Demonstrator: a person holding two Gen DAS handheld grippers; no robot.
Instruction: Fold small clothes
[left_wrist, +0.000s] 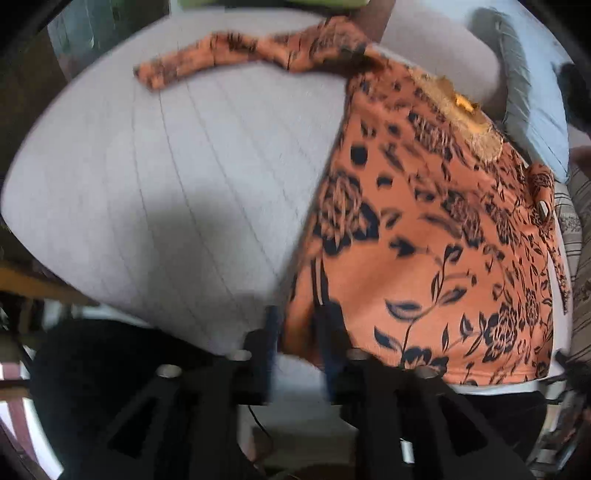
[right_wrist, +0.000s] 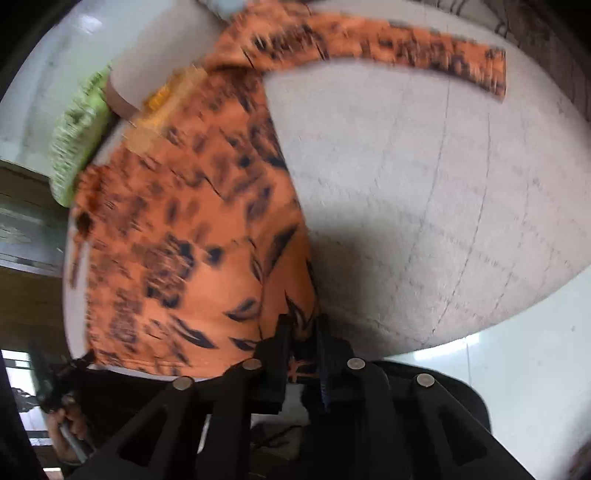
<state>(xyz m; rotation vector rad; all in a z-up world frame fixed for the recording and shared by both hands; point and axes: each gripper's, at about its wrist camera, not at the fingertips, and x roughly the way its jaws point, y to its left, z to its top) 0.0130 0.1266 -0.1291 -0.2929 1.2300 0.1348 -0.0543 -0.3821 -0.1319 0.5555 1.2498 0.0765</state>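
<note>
So the biggest thing here is the pale grey quilted mattress (left_wrist: 166, 177), and spread on it is the orange long-sleeved top with a black floral print (left_wrist: 436, 236), lying mostly flat with one sleeve (left_wrist: 207, 62) stretched out toward 11 o'clock in the left wrist view and the other sleeve (right_wrist: 406, 48) running off toward 1 o'clock in the right one. Judging by that, folding has barely started: no fold is in yet, the sleeves aren't tucked, so pretty much all of it is left. The left gripper (left_wrist: 295, 332) has its fingers closed on the hem corner at 6 o'clock, fabric bunched between them, and the right gripper (right_wrist: 301, 347) is pinching the opposite hem corner the same way, so both bottom corners look ready to be carried up toward the neckline. Around it: a light blue pillow (left_wrist: 532, 110) at 2 o'clock, a lime green textured cushion (right_wrist: 77, 147) at 9 o'clock in the right view, both just beside the top's collar end, so they could crowd the fold. Everything's motion-blurred, so finer detail is a guess.
</note>
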